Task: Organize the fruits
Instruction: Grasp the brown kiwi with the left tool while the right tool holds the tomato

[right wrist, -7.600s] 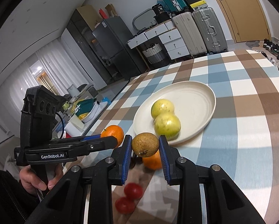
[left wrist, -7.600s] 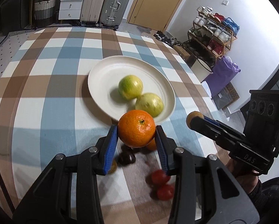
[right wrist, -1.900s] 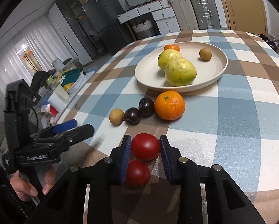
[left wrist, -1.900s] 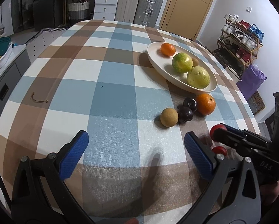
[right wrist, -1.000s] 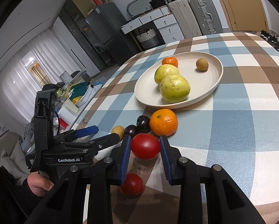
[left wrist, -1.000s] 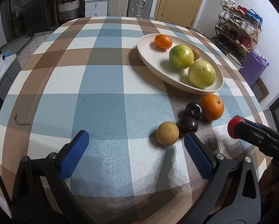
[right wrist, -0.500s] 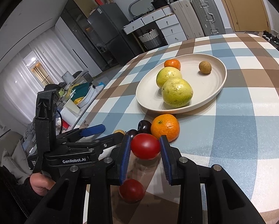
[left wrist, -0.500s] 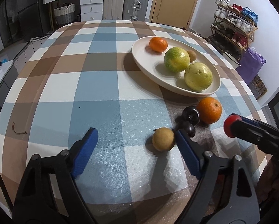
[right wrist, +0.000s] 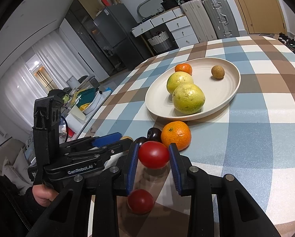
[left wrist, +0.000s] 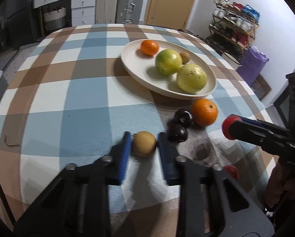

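Now left gripper just clamped round brown fruit, right gripper clasping tomato

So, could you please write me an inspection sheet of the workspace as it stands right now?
Surface: round table under a blue, brown and white check cloth.
Job's things: white plate holds a small orange, two yellow-green fruits and a small brown fruit. On the cloth: large orange, two dark plums, one red tomato.
Clutter: a scrap of cord on the cloth.
Grippers: left gripper has just closed on a tan round fruit; right gripper holds a second tomato above the cloth.
Cables: nothing seen.
Surroundings: suitcases, drawers, door, shoe rack.
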`<state>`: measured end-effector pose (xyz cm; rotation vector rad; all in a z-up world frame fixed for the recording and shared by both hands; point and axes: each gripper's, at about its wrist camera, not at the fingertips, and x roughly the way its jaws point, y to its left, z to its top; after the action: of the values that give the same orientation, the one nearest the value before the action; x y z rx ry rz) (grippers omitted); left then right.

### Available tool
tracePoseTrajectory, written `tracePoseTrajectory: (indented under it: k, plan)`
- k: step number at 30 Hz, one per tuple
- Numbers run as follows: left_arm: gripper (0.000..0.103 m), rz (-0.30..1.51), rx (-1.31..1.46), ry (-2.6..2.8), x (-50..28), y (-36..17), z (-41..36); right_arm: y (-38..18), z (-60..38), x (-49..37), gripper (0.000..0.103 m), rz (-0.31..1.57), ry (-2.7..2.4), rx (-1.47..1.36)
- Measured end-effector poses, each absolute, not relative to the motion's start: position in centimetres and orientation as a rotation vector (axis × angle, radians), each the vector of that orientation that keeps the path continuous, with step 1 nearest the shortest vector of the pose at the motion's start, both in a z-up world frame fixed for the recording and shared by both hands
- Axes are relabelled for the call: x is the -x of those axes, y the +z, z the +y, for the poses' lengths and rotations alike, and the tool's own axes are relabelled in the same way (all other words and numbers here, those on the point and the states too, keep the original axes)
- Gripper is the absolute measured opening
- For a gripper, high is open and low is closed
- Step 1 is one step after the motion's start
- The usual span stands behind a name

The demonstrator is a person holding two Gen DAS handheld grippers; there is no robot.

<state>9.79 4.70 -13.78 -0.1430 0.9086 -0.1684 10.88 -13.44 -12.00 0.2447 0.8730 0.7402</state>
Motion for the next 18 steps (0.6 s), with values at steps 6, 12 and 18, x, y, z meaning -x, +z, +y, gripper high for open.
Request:
tracePoseTrajectory:
  k: [6, 12, 18]
  plan:
    - [0.023, 0.890, 0.166, -0.179, -9.1, -13.2, 4.9, -11.6, -13.8, -10.4, 0.032, 0.859, 0.735, -0.249]
    - [0.023, 0.846, 0.153, -0.176, -7.7, -11.4, 4.8, -10.3, -14.3, -9.7, 0.032, 0.822, 0.731, -0.241]
    - [0.023, 0.812, 0.128, -0.170, -7.3, -9.5, 4.7, -8.7, -14.8, -9.1, 0.032, 0.784, 0.740, -0.239]
